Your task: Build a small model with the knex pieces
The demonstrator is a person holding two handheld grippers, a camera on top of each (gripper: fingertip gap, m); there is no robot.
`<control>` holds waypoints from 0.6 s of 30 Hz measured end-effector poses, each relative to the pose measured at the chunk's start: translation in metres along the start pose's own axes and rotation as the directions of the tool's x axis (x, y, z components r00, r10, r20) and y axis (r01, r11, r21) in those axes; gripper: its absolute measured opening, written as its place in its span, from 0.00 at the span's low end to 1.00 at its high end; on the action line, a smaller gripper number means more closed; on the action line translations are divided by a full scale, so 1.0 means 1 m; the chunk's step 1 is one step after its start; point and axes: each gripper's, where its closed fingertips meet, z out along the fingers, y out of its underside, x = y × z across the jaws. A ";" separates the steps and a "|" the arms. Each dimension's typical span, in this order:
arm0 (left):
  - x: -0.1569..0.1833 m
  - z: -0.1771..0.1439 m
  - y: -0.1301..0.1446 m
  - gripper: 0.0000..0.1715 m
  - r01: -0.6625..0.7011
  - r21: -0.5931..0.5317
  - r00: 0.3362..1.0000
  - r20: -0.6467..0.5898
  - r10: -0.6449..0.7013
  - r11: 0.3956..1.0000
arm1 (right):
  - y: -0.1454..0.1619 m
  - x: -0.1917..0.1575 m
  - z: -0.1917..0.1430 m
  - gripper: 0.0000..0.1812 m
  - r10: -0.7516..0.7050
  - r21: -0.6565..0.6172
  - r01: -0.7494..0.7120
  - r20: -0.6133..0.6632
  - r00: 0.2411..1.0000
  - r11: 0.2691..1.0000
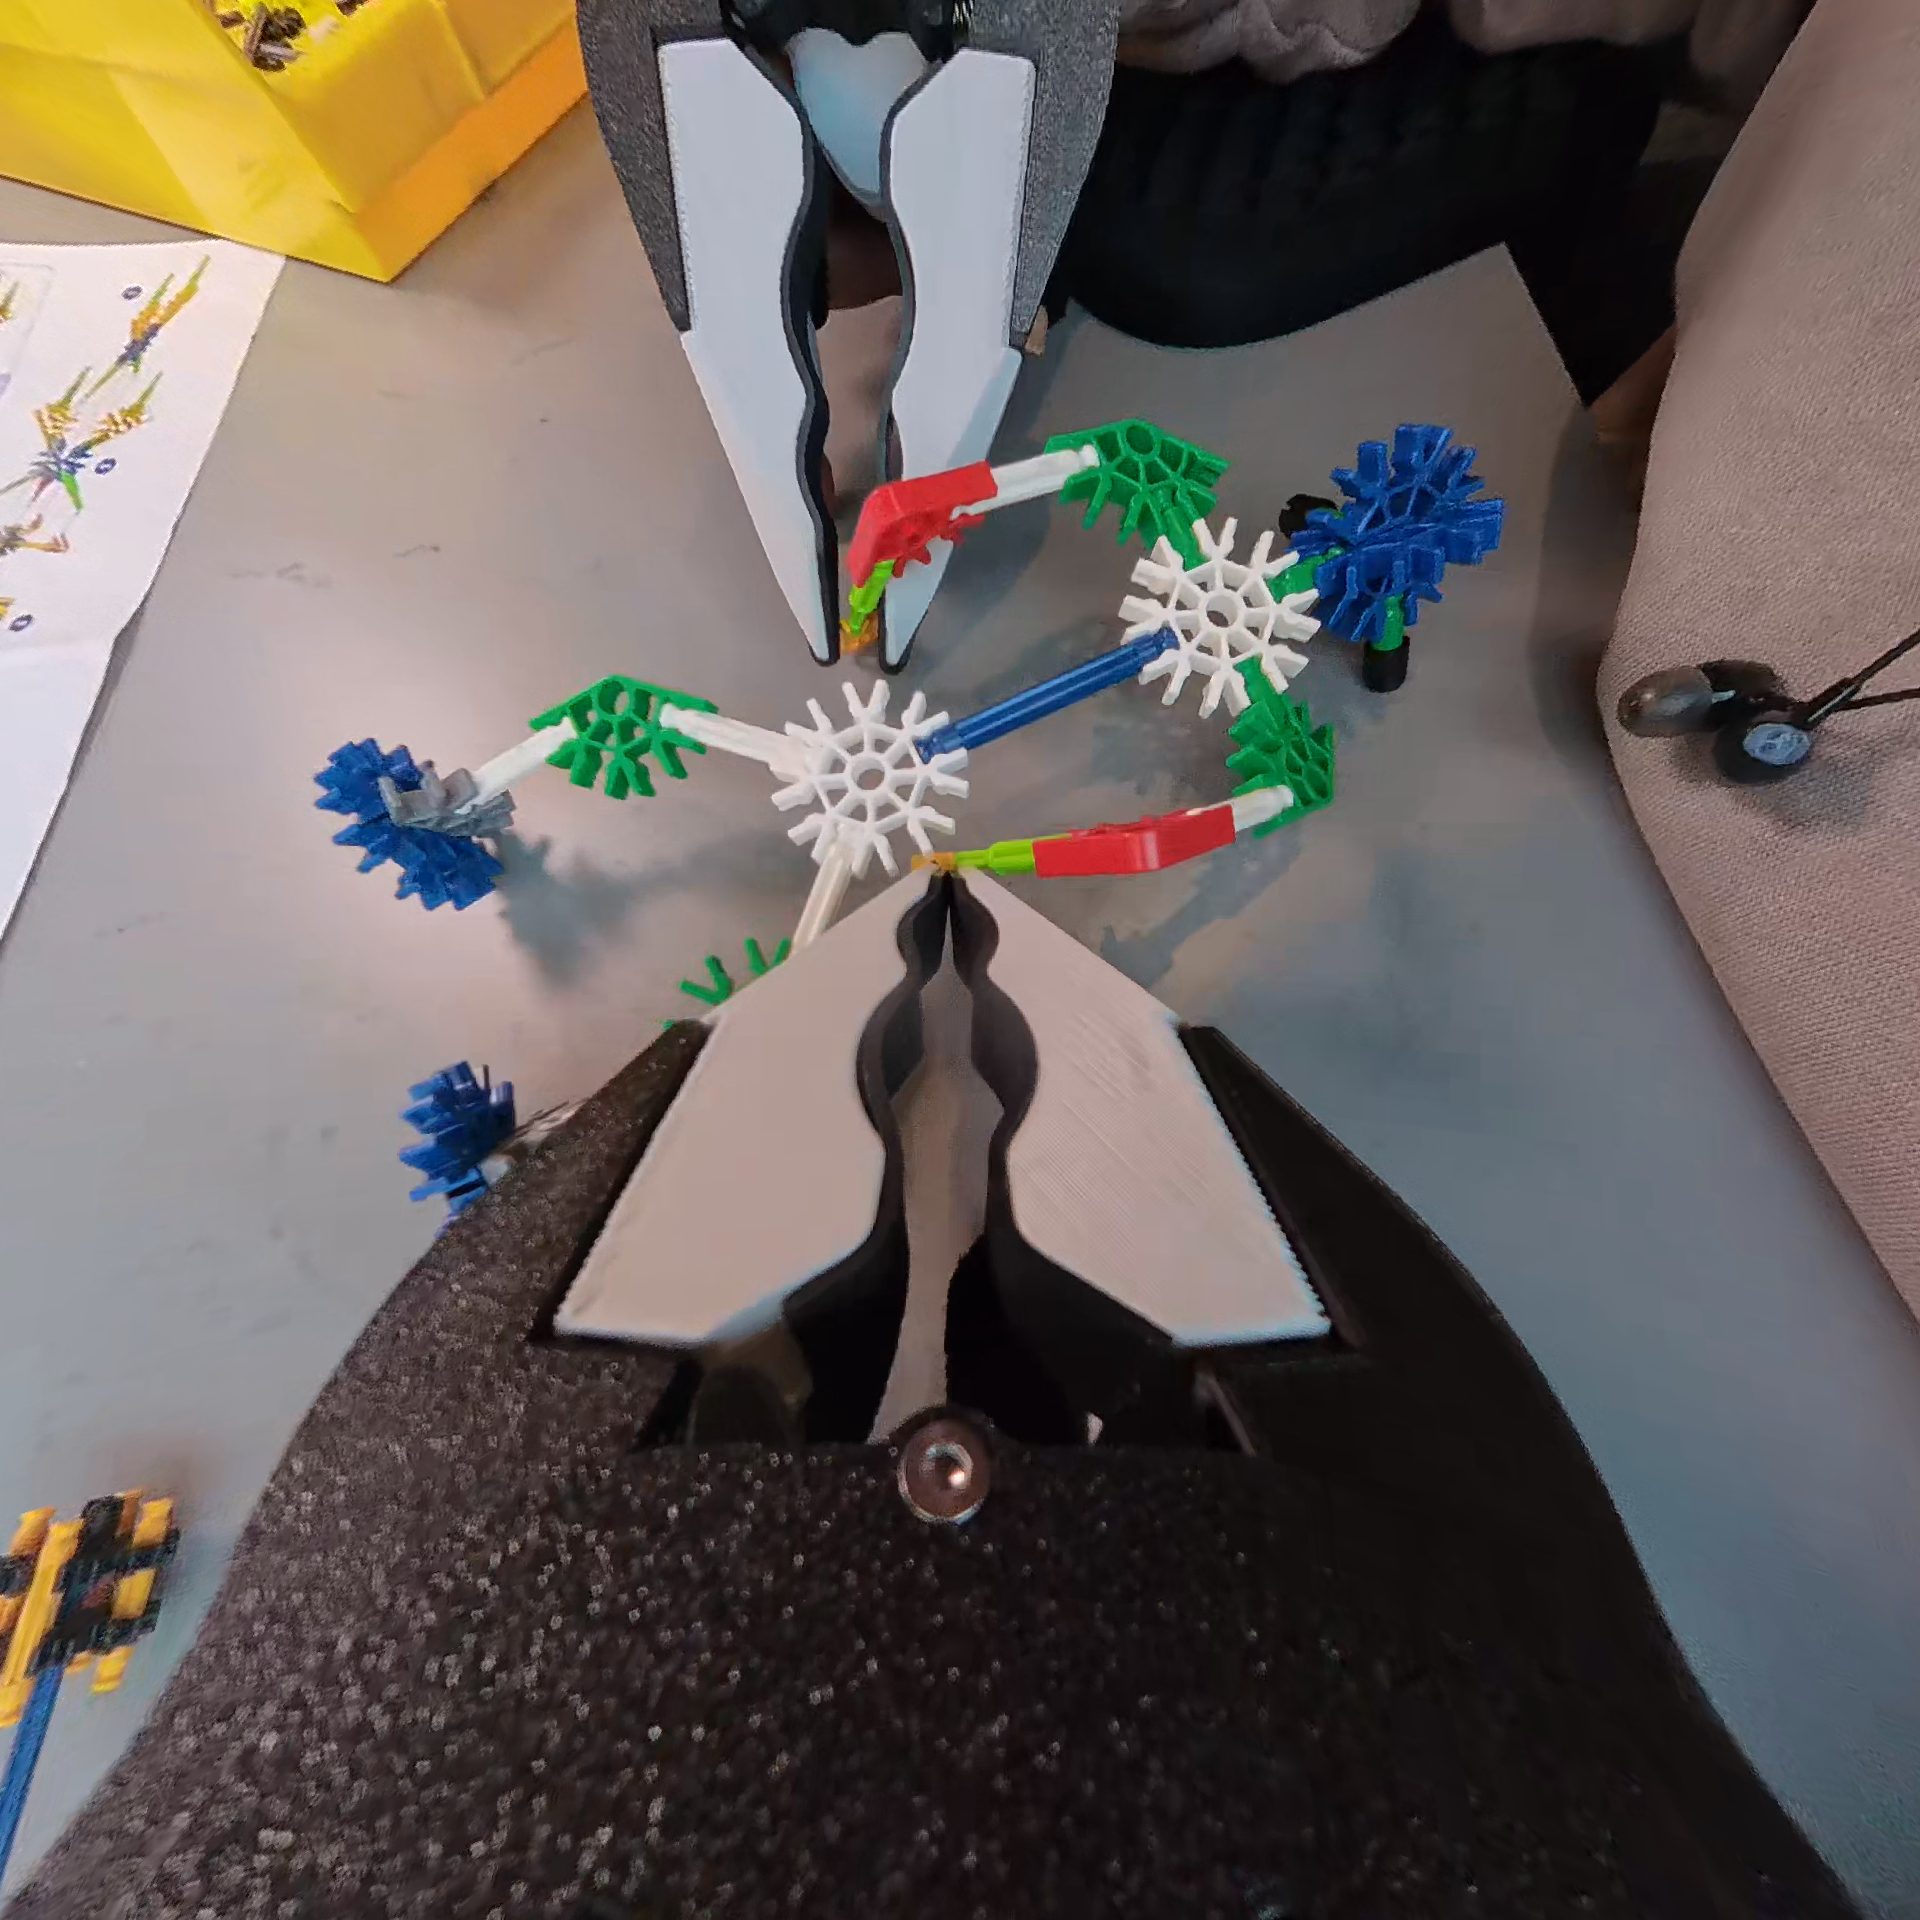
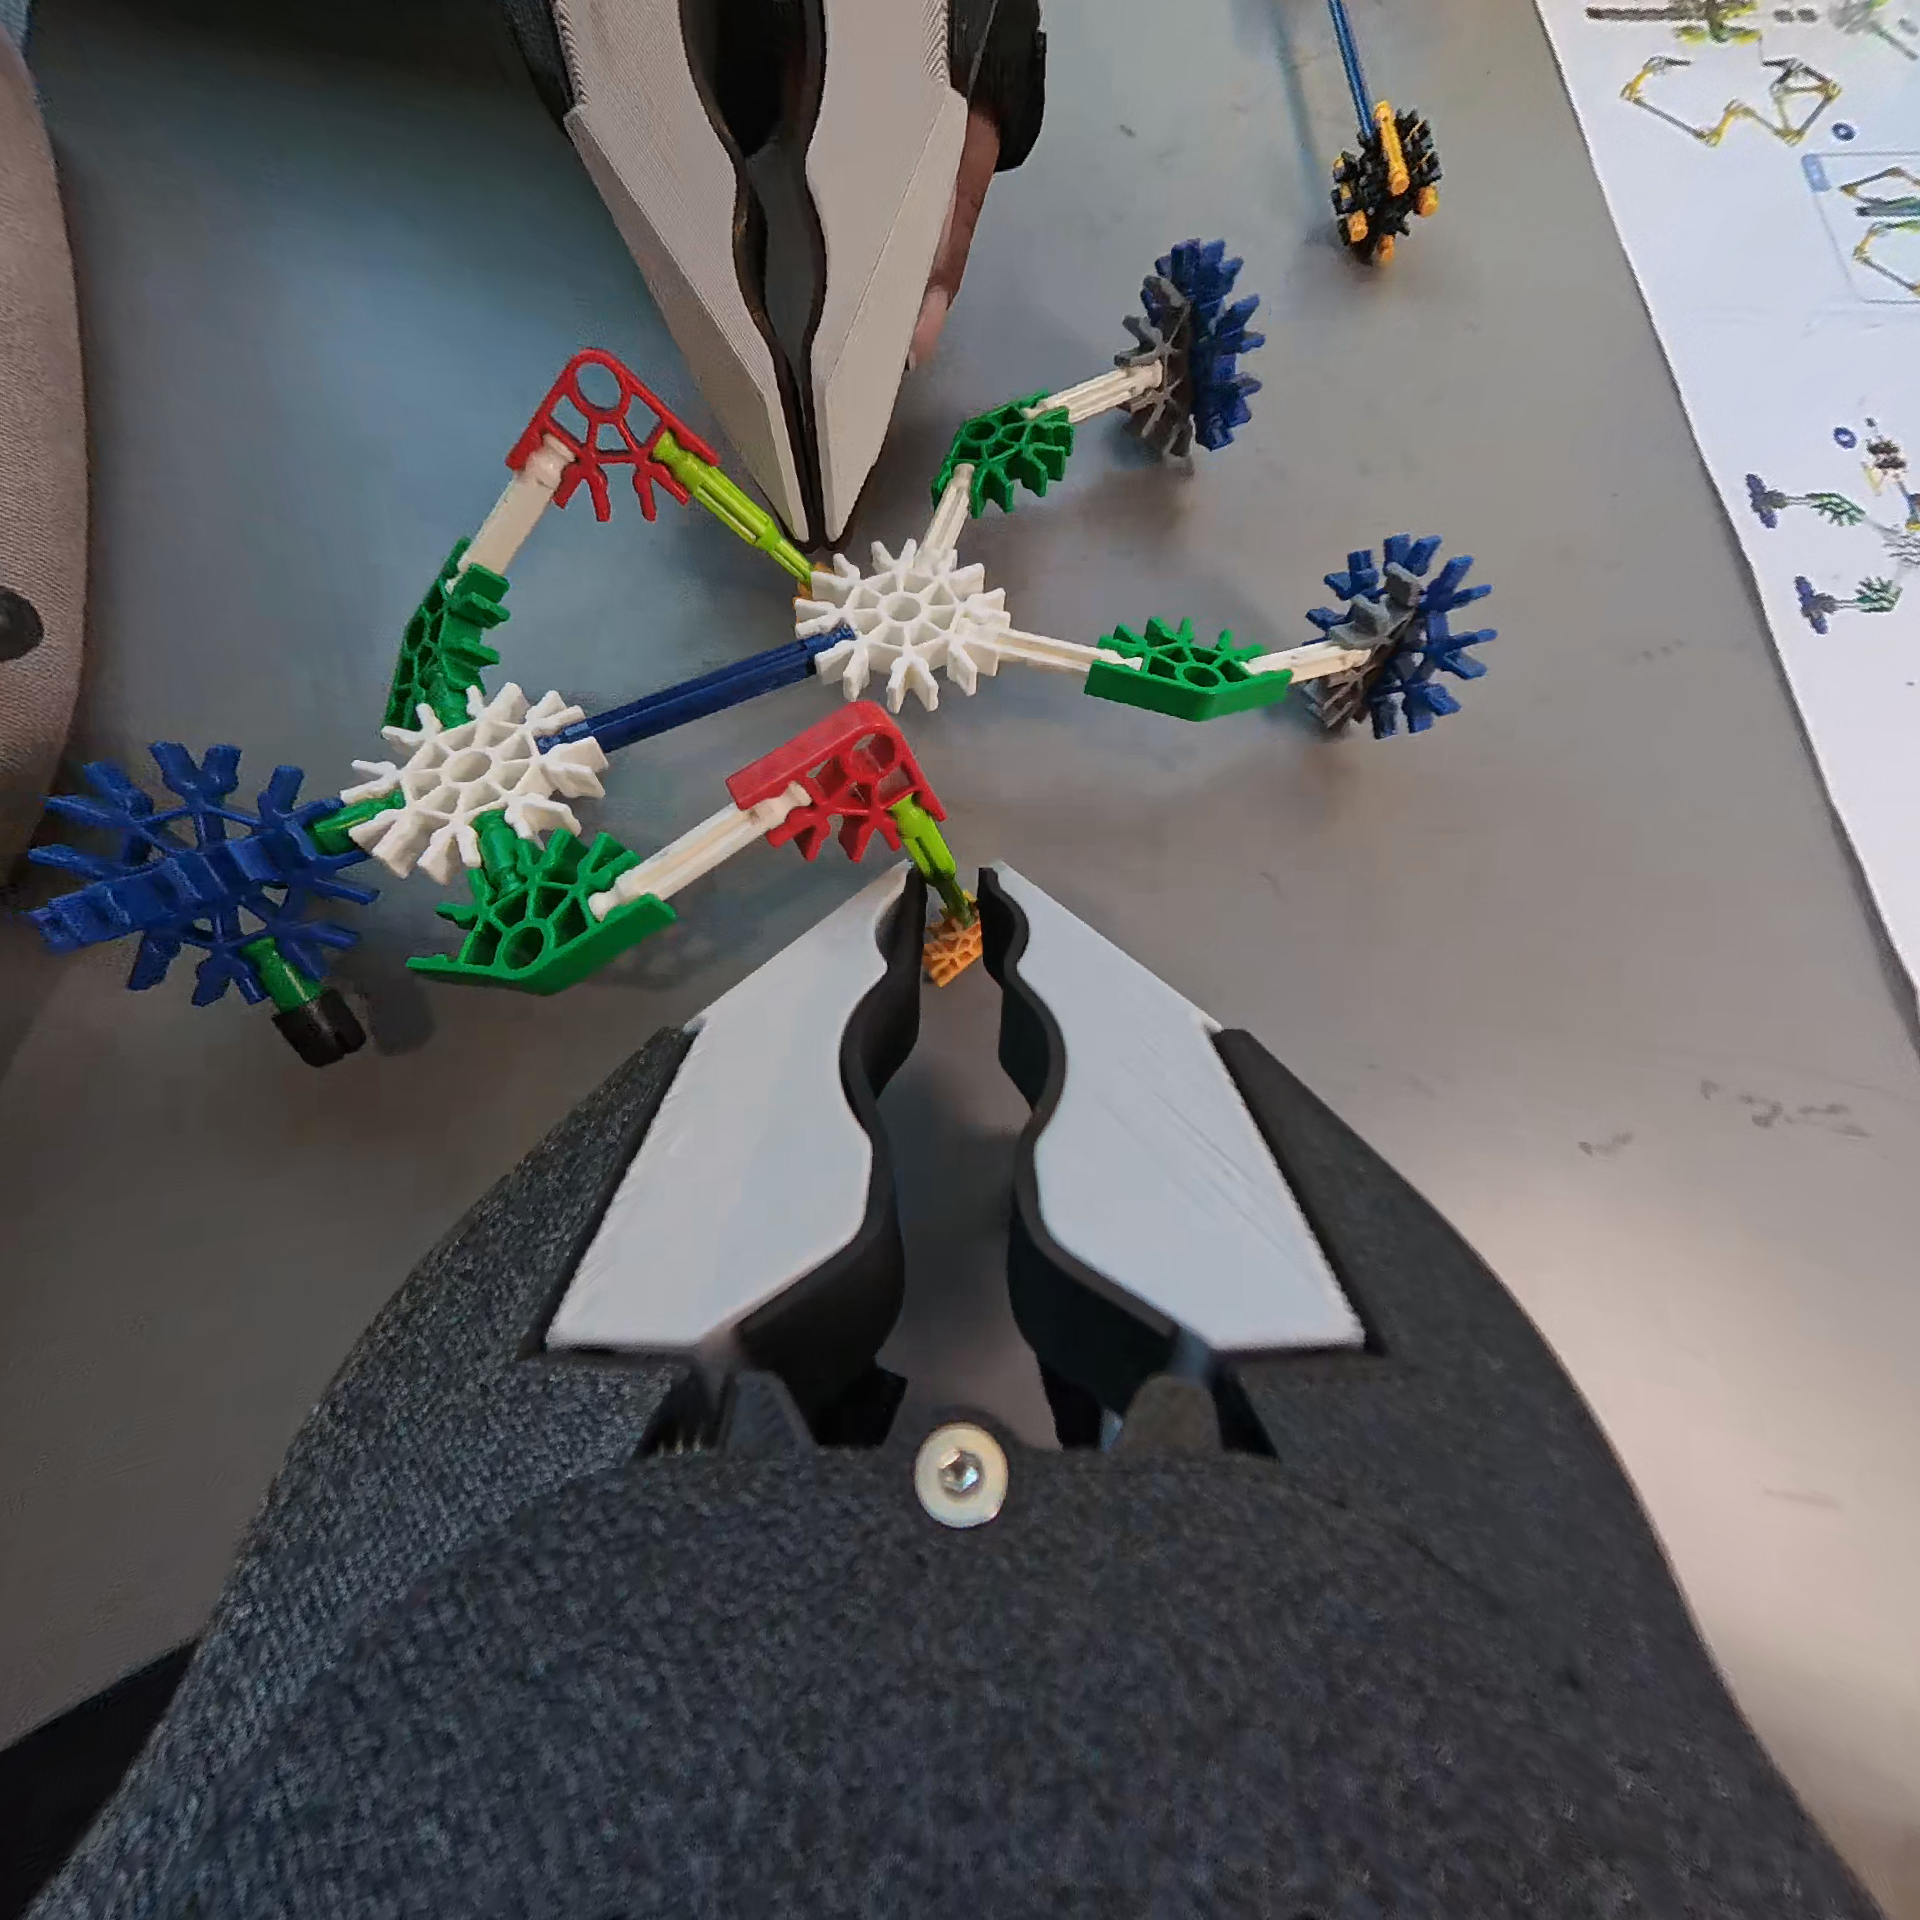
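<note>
A toy model of plastic rods and connectors lies on the grey table [image 1: 312,1039]. It has a white hub [image 1: 871,774], also in the right wrist view [image 2: 902,623], joined by a blue rod [image 1: 1049,696] to a second white hub [image 2: 473,774]. My left gripper [image 1: 948,881] is shut. Its tips rest against a small orange connector [image 1: 928,860] at the end of a lime rod beside the hub. My right gripper [image 2: 951,914] is shut on another orange connector [image 2: 953,948]. That connector sits on a lime rod [image 2: 925,842] under a red connector [image 2: 842,795].
A yellow box [image 1: 312,135] stands at the far left, with an instruction sheet [image 1: 94,468] next to it. A black-and-yellow piece on a blue rod [image 2: 1387,187] lies apart. A beige cushion [image 1: 1787,520] with earphones [image 1: 1704,717] on it borders the table. About 7 centimeters separates my left fingertips from my right.
</note>
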 end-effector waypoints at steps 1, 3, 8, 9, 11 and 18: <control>-0.001 0.000 0.001 0.00 -0.012 -0.007 1.000 0.019 0.012 1.000 | 0.000 -0.001 0.000 0.05 0.000 0.000 0.000 0.003 1.000 1.000; -0.004 -0.003 0.001 0.02 -0.036 -0.010 0.998 0.053 0.036 0.999 | 0.001 -0.001 -0.001 0.05 0.003 0.001 -0.003 0.007 1.000 1.000; 0.009 -0.009 0.003 0.14 -0.110 -0.013 0.992 0.064 0.111 0.994 | 0.002 -0.004 -0.006 0.09 0.009 0.009 -0.009 0.046 0.999 1.000; 0.013 -0.007 0.004 0.15 -0.128 -0.015 0.989 0.067 0.128 0.992 | 0.002 -0.006 -0.010 0.11 0.007 0.020 -0.009 0.065 0.998 1.000; 0.016 -0.002 0.002 0.18 -0.164 -0.015 0.982 0.093 0.165 0.986 | -0.003 -0.001 -0.027 0.11 0.020 0.058 -0.025 0.093 0.995 0.998; 0.012 0.011 -0.006 0.13 -0.224 -0.009 0.968 0.115 0.223 0.975 | -0.039 0.033 -0.036 0.11 -0.143 0.049 0.140 0.066 0.987 0.989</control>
